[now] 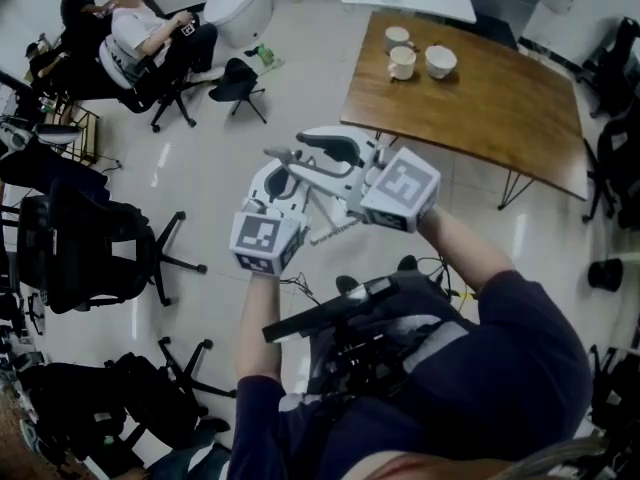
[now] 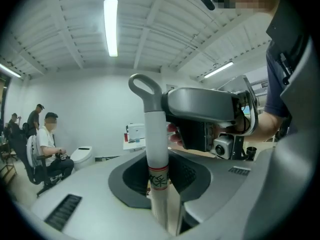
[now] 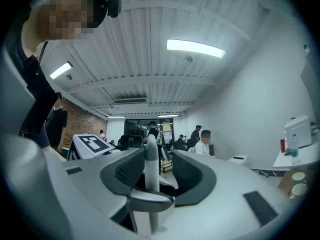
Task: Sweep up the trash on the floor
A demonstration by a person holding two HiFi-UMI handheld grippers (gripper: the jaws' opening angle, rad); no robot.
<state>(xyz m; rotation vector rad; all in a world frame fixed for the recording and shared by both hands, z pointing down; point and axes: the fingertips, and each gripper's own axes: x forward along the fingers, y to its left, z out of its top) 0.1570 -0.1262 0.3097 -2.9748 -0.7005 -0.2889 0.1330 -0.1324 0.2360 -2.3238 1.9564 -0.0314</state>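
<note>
While the person holds both tools raised close together before the chest, the left gripper [image 2: 160, 166] pinches a white plastic pole [image 2: 156, 144] that ends in a grey loop. Its pads press on the pole at a red-banded paper label [image 2: 159, 179]. This pole looks like the handle of the sweeping tool, and its lower end is out of sight.

Just beside it, the right gripper [image 3: 152, 166] has its jaws spread wide. A thinner white rod with a grey end cap [image 3: 147, 164] stands between them, with a gap showing between the rod and the right-hand pad. The right gripper's square-marker cube [image 1: 400, 188] sits slightly higher than the left one.

Below the arms lies a pale glossy floor [image 1: 290, 88], on which no litter can be made out. Black office chairs [image 1: 80, 248] stand at the left.

Further off to the right is a brown wooden table [image 1: 500, 108] carrying three white cups [image 1: 403, 61]. Farthest away, a seated person in a white top [image 1: 140, 33] is beside a white rounded appliance [image 1: 238, 6].
</note>
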